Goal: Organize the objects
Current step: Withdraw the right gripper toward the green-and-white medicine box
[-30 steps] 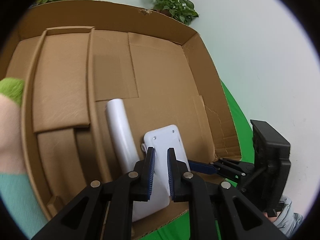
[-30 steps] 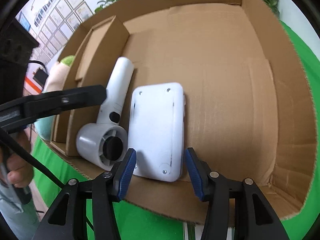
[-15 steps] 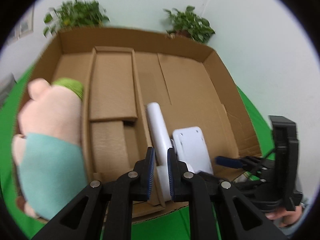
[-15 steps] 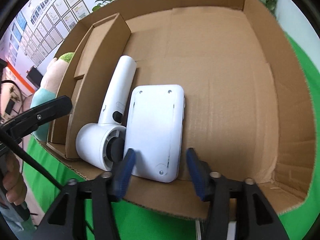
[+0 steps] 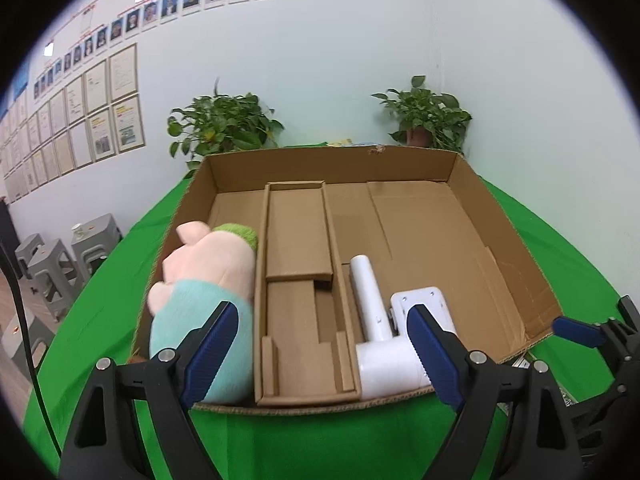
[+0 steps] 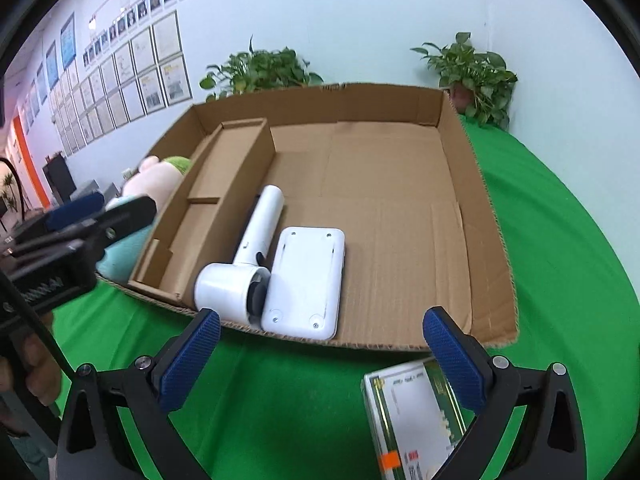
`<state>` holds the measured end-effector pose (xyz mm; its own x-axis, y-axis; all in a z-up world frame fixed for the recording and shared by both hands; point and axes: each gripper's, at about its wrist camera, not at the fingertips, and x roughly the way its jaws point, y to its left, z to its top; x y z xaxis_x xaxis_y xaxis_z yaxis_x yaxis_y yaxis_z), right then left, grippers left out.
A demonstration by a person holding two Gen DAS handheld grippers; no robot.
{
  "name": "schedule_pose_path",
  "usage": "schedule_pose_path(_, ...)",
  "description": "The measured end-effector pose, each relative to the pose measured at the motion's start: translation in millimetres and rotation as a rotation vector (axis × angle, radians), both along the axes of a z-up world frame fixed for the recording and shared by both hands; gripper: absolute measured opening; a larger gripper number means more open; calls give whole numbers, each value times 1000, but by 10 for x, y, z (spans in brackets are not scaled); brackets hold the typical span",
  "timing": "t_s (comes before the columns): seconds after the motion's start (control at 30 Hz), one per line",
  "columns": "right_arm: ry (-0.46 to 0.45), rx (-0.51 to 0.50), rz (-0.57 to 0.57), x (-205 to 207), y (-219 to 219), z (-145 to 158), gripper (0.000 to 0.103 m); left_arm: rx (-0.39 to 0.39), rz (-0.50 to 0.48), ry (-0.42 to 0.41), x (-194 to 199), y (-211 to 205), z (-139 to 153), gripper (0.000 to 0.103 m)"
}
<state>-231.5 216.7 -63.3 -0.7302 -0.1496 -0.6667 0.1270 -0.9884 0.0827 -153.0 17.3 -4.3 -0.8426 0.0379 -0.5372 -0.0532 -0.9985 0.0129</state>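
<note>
A shallow cardboard box (image 5: 500, 236) lies on the green-covered desk (image 6: 560, 240) and serves as the landmark. Inside it, near its front edge, a white hair dryer (image 6: 248, 256) lies flat with its handle pointing toward the box's back wall, and a white flat device (image 6: 308, 280) lies just beside the dryer on its right, touching it. A cardboard insert (image 5: 300, 280) forms a long divider left of the dryer, and a plush toy (image 5: 204, 280) in pink, teal and green fills the box's leftmost strip. Outside the box, in front of its near right corner, a green-and-white carton (image 6: 416, 416) rests on the desk.

The left claw (image 5: 320, 348) hangs in front of the box's near edge; its jaws have just been opening and now stand wide, gripping nothing. The right claw (image 6: 320, 360) also sits in front of the box, jaws just opened wide with nothing between them, the carton lying below its right finger. Two potted plants (image 5: 224, 124) stand behind the box against the wall.
</note>
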Motion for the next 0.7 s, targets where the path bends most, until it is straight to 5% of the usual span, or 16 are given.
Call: schedule_pose_path(0.7, 29, -29, 51, 579, 167, 4, 102, 3, -8, -15, 252, 61, -86, 87)
